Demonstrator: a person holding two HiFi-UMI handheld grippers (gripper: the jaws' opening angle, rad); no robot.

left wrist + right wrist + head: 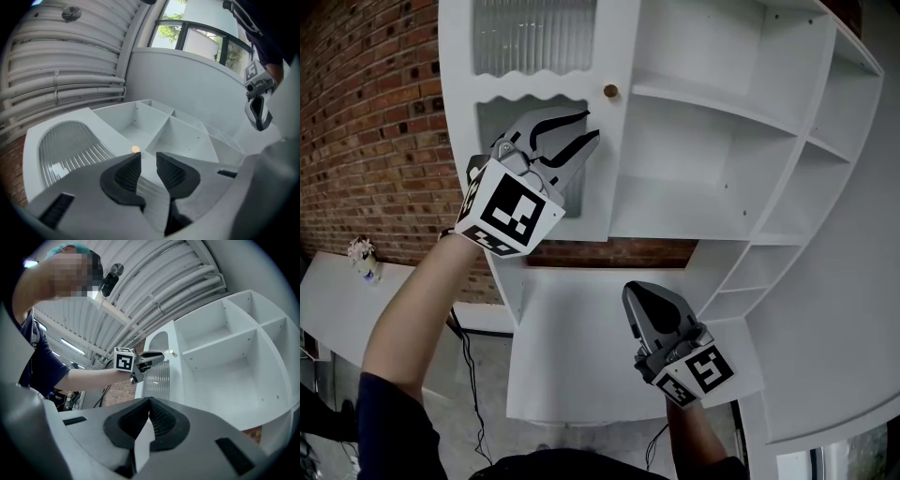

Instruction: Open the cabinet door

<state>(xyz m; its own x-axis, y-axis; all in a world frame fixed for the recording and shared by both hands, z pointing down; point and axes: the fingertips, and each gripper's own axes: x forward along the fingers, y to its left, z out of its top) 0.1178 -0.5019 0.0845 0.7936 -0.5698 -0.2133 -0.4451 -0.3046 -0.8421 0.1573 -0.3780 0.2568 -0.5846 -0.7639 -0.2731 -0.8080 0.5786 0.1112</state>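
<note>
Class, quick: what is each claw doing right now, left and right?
Left claw: open, holding nothing.
Right claw: closed, holding nothing.

- Red brick wall (366,103) fills the left side.
- Grey floor (483,389) down below, with a black cable (467,352) trailing across it.
- White desk (333,314) at far left, with a small pale object (363,255) at its back edge.
- Overhead there's a ribbed ceiling (70,61) with pipes, and daylight and green leaves show through a window (171,30).
</note>
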